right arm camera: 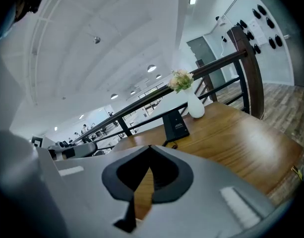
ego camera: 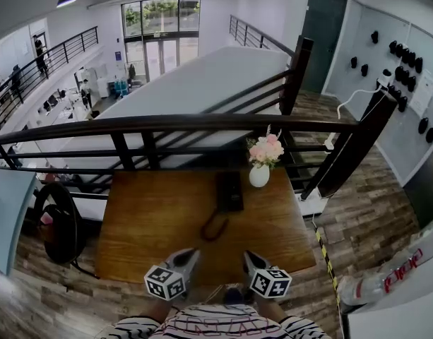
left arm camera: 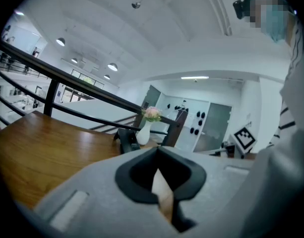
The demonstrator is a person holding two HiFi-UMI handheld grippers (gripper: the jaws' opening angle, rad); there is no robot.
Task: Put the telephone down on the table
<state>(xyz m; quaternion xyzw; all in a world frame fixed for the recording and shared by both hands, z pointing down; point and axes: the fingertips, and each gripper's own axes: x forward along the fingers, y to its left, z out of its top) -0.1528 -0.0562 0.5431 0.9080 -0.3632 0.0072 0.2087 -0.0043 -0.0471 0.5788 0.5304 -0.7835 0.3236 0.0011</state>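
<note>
The phone [ego camera: 230, 189] lies on the bench [ego camera: 145, 224], at its far side just left of the vase [ego camera: 259, 175] and near the railing [ego camera: 174, 124], so the set-down looks done, or else not yet begun (the frames alone cannot say which). The left tongs [ego camera: 190, 254] and right tongs [ego camera: 250, 256] hover side by side over the bench's near edge, well apart from the phone, each pressed together on nothing. If the phone is yet to be lifted, the next move calls for one pair of tongs to spread and reach across the bench to it; otherwise nothing is left but to draw clear. The phone's long axis runs from the person toward the railing. Its cord [ego camera: 215, 226] leaves the near end and loops toward the tongs.
</note>
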